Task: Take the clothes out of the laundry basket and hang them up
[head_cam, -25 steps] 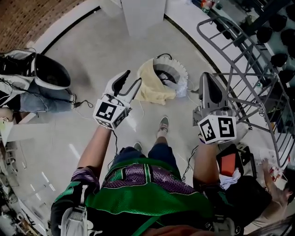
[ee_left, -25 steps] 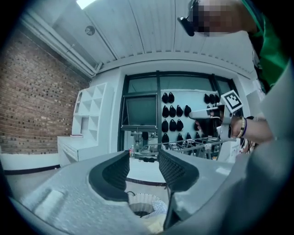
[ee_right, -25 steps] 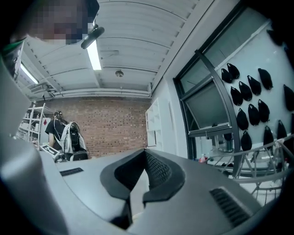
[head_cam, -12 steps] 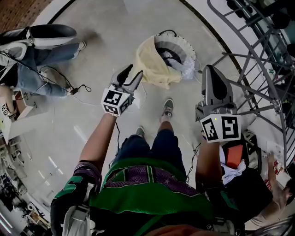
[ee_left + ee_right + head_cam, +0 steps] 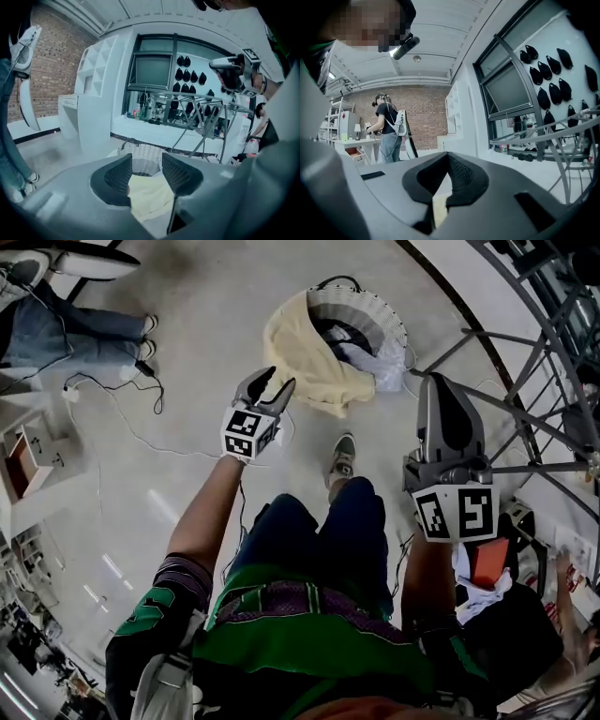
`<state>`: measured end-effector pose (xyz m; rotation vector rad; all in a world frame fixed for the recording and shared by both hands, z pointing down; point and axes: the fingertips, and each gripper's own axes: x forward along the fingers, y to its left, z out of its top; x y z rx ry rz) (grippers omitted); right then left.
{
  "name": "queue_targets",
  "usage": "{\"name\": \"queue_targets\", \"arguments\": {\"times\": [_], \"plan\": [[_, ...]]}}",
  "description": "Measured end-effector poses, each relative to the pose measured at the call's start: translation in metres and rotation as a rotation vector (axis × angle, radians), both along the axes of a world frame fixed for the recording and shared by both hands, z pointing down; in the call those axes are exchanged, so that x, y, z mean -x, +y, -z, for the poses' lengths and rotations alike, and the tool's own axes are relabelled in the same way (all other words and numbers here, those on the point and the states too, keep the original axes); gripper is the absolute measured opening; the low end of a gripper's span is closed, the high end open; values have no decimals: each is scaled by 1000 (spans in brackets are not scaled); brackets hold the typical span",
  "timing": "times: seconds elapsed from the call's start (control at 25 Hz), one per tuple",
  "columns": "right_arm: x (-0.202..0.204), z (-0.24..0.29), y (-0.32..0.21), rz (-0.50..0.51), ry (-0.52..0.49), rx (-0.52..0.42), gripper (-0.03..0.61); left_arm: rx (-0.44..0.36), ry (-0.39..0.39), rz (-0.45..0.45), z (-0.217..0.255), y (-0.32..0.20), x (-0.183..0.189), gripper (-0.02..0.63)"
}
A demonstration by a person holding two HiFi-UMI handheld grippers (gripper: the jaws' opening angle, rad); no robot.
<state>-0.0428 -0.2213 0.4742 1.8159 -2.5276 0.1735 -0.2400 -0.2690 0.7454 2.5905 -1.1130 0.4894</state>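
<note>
The left gripper [image 5: 277, 381] has neared the laundry basket [image 5: 367, 306], jaws apart, empty; right gripper [image 5: 439, 382] clenched on nothing.

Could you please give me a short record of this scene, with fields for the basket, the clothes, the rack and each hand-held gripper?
laundry basket: white wicker, on the floor ahead of the person
yellow cloth: draped over the basket's near rim, not held
drying rack: grey metal frame, at the person's right
left hand-held gripper: jaws apart, empty, pointed toward the yellow cloth
right hand-held gripper: jaws together, empty, beside the rack
</note>
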Motion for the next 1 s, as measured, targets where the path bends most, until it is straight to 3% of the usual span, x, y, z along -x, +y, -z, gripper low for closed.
{"name": "queue_targets", "arguments": {"times": [0.28,0.52,0.92,1.0], "plan": [[-2,-60,-3,-21,1,15,0,70,-74,-77,-114,5,-14,202],[-9,-101,-4,-33,-5,42,0,122,-123,-86,-189,3,-17,202],[-12,-136,-9,-33,-13,79,0,137,-155,-51,-227,-14,-27,202],[-15,-133,-9,-34,-17,77,0,140,-176,-51,-228,-12,-29,137]]}}
